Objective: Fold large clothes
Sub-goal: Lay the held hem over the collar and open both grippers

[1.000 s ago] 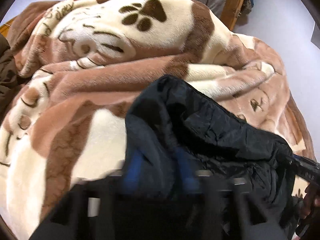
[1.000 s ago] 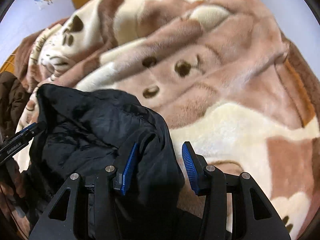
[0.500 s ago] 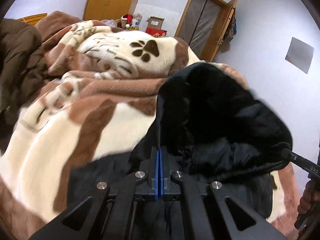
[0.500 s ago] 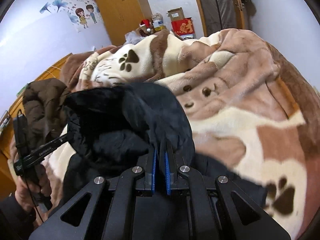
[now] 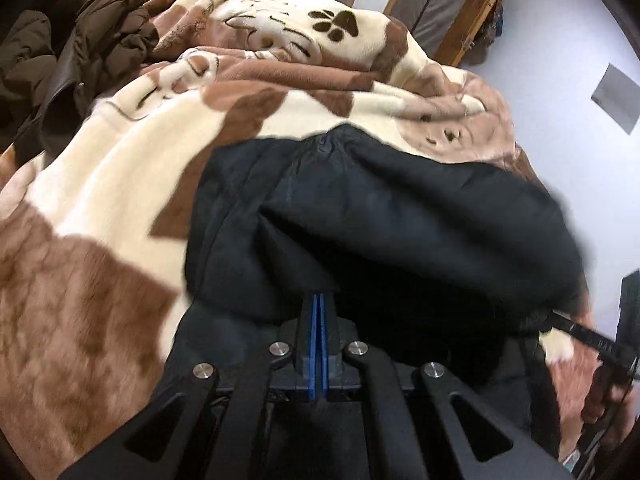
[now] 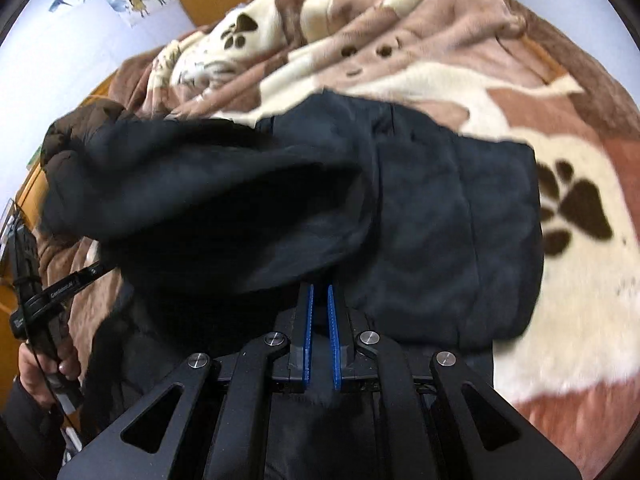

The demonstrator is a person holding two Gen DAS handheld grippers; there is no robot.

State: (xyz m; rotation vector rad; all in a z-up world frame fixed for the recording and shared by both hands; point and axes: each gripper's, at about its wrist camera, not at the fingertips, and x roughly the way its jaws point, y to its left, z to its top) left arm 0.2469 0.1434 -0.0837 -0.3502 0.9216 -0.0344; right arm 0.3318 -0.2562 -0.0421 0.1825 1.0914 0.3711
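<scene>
Quilted black jacket (image 6: 440, 220), plush paw-print blanket (image 6: 560, 280)

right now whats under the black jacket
The paw-print blanket lies under the black jacket, showing all around it. A brown coat sits beside it. Whatever lies directly beneath the jacket is covered.
</scene>
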